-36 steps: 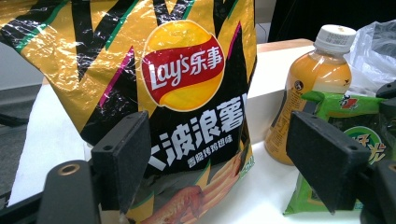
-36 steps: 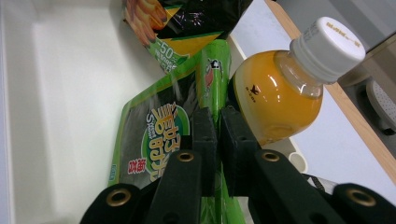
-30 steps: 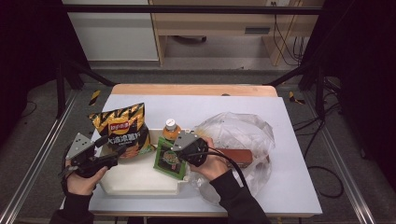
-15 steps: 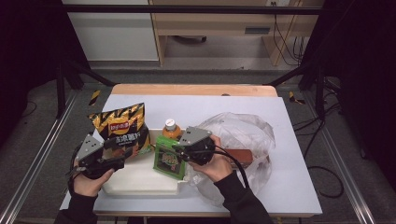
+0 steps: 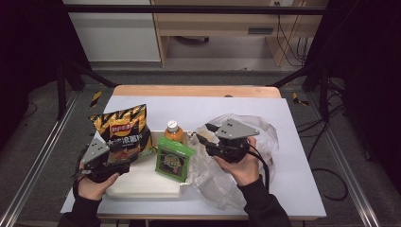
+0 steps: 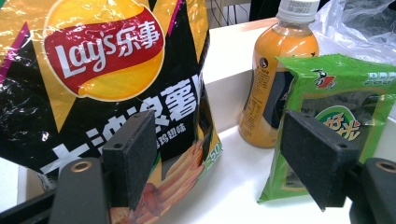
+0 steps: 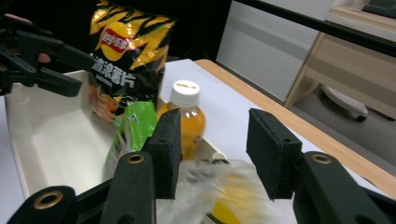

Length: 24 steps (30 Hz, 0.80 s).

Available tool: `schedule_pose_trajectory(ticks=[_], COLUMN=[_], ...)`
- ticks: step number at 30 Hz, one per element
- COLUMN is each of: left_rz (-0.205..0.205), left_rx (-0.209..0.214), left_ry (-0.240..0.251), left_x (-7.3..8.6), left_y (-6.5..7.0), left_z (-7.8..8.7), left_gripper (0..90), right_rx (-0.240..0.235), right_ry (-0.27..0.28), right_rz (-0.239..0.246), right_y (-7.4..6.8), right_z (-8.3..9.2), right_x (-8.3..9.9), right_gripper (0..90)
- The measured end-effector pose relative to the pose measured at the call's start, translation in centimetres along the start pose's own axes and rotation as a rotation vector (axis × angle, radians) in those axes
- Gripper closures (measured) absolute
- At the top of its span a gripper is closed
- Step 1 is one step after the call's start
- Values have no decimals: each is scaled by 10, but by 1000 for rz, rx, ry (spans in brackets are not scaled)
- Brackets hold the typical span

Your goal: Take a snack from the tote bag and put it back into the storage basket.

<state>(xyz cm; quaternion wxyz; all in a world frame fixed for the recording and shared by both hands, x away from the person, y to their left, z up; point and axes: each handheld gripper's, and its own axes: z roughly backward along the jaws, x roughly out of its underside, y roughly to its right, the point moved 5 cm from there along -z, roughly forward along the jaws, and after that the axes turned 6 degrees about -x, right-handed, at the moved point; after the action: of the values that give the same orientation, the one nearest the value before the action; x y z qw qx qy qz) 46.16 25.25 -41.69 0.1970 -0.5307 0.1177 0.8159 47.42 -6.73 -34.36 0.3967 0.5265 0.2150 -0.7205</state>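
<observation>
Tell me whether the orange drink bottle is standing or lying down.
Standing upright: the orange drink bottle sits in the white tray with its white cap on top.

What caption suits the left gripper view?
Open left gripper facing a black-and-yellow crisp bag, orange juice bottle and green snack packet.

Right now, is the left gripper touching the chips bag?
Apart. In the left gripper view, the left gripper is open, fingers in front of the chips bag, nothing pinched.

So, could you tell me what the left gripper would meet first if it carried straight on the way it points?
Probably nothing at once: the left gripper points into the gap between the chip bag and the green packet, over the white tray. The orange bottle stands further on, though depth is unclear.
</observation>
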Motion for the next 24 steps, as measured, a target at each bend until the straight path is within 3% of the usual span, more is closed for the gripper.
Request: schedule_pose_trajectory(ticks=[15, 24], left_rz=[8, 12], left_rx=[-11, -16], left_ry=[14, 24], left_x=[-3, -5], left_y=[-4, -6], left_z=[4, 7], left_gripper=[253, 248], right_rx=[82, 96], right_ry=[-12, -69], right_rz=[-109, -163], right_y=[32, 45], right_z=[57, 64], right_x=[49, 84], right_gripper=[537, 515])
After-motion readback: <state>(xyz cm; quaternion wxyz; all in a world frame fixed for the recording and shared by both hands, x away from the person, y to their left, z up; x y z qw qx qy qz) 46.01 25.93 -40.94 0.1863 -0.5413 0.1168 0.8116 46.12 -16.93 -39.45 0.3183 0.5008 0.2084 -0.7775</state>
